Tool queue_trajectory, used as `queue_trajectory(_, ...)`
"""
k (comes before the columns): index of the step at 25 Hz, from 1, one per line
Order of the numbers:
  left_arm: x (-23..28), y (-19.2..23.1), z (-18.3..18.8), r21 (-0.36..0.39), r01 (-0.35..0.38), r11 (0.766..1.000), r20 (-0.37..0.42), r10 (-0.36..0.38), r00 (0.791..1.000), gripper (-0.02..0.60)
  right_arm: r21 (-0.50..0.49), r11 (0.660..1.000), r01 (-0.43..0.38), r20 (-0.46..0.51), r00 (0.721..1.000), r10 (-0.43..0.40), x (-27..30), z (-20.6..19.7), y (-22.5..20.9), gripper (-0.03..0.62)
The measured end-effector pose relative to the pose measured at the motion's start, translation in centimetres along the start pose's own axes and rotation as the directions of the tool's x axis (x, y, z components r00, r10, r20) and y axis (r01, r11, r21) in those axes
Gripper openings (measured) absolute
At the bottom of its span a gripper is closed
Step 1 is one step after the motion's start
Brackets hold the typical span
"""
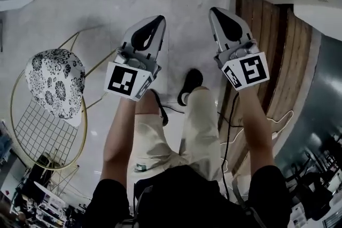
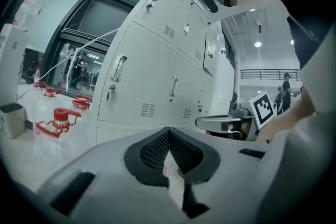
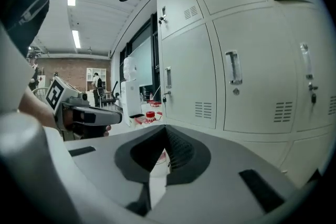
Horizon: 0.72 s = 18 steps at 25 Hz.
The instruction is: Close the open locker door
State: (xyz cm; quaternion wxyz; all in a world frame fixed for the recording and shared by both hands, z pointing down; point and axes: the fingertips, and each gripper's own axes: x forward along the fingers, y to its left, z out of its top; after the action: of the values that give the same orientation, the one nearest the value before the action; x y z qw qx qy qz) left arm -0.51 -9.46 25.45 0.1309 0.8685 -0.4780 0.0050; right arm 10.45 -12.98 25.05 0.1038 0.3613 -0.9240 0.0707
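Pale grey sheet-metal lockers point(image 2: 152, 76) stand in 1 long bank ahead of me, and I take that bank as my reference. My left gripper point(image 2: 168, 132), a white 2-jaw claw with black ribbed pads, points at the bank's lower doors. Its pads are pressed together at the tips with nothing caught between them. My right gripper point(image 3: 165, 131), of the same build, is held just beside it, likewise pinched fully closed on nothing. Both are apart from the bank.

The open locker door point(image 2: 211, 55) seems to be in the bank's upper row, above and right of the left claw's line. Its panel is swung out from the fronts around it; I cannot tell how far. The lower doors facing both claws sit flush.

Red plastic floor stands point(image 2: 62, 119) sit on the pale floor off the bank's left end. A gold wire chair with a black-and-white floral cushion point(image 1: 53, 83) stands away from the bank, on the left gripper's side.
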Motion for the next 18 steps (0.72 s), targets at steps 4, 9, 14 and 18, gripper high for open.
queue_trajectory(4, 0.0, -4.0, 8.1, 0.012, 0.038, 0.999, -0.016, -0.038, 0.999, 0.017, 0.013, 1.0, 0.013, 0.012, 1.0, -0.013, -4.0, 7.9, -0.3, 0.003)
queue_trajectory(9, -2.3, -5.8, 15.4, -0.002, 0.066, 0.998, -0.036, -0.066, 0.997, 0.017, 0.025, 1.0, 0.017, 0.015, 1.0, -0.018, -5.6, 14.8, 1.7, 0.003)
queue_trajectory(14, -3.7, -10.2, 23.3, -0.018, 0.073, 0.997, -0.019, -0.073, 0.997, 0.017, 0.04, 0.997, 0.06, 0.028, 0.998, -0.061, -10.9, 22.7, 1.5, 0.003)
queue_trajectory(18, -4.8, -13.1, 29.1, -0.047, 0.064, 0.997, -0.005, -0.064, 0.998, 0.017, 0.077, 0.994, 0.079, 0.043, 0.996, -0.083, -14.9, 28.4, 1.7, 0.003)
